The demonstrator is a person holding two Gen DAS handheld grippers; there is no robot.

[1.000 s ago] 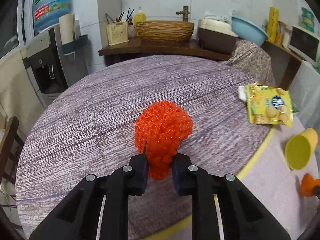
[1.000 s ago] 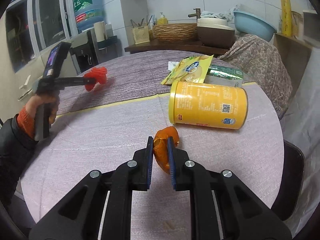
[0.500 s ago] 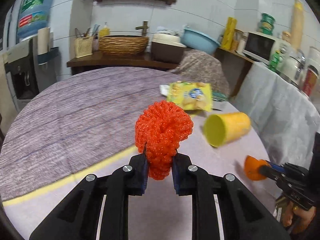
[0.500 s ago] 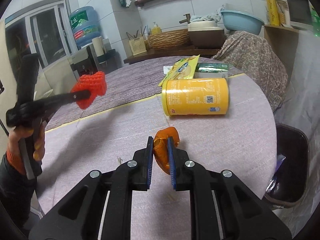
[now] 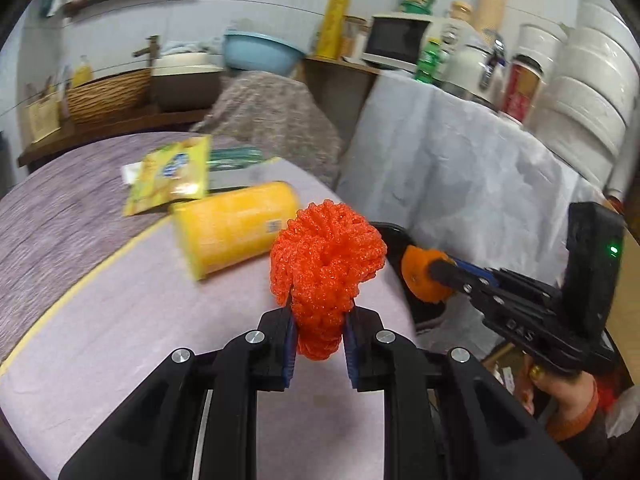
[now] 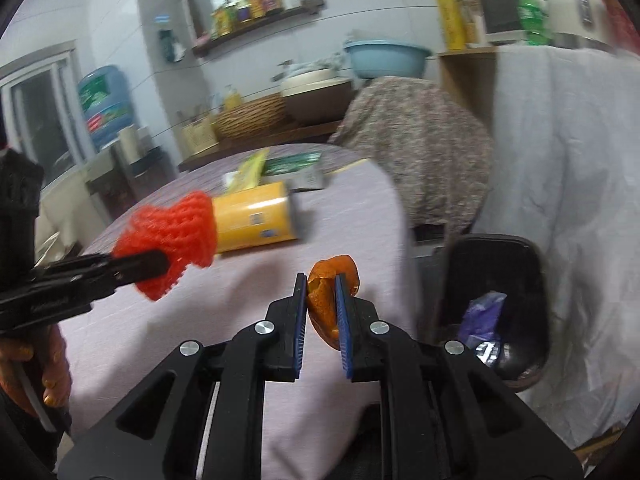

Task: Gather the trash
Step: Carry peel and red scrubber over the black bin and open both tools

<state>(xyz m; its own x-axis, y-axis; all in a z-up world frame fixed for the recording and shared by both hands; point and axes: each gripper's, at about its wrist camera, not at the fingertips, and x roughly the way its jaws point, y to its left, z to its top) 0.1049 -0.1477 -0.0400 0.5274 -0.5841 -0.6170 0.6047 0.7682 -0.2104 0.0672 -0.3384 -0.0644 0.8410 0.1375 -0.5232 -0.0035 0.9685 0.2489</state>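
On the cloth-covered round worktop [image 5: 100,320] a yellow canister [image 5: 234,230] and snack wrappers [image 5: 172,174] remain beyond the black bin [image 6: 500,304], while the left gripper [image 5: 320,340] clamps an orange mesh wad [image 5: 326,268] and the right gripper [image 6: 323,312] pinches what looks like orange peel [image 6: 332,292], neither binned yet.

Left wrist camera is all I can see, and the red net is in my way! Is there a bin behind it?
Observer: Yes. Past your red net, the right wrist camera shows a black bin on the floor beside the table, open at the top.
Child: Is anything in it?
Observer: A purple bag lies inside, with something shiny under it.
Child: Is my other hand over the bin yet?
Observer: Not yet. The right hand-held gripper is shut on an orange peel that shows against the tablecloth, with the bin off to its right.
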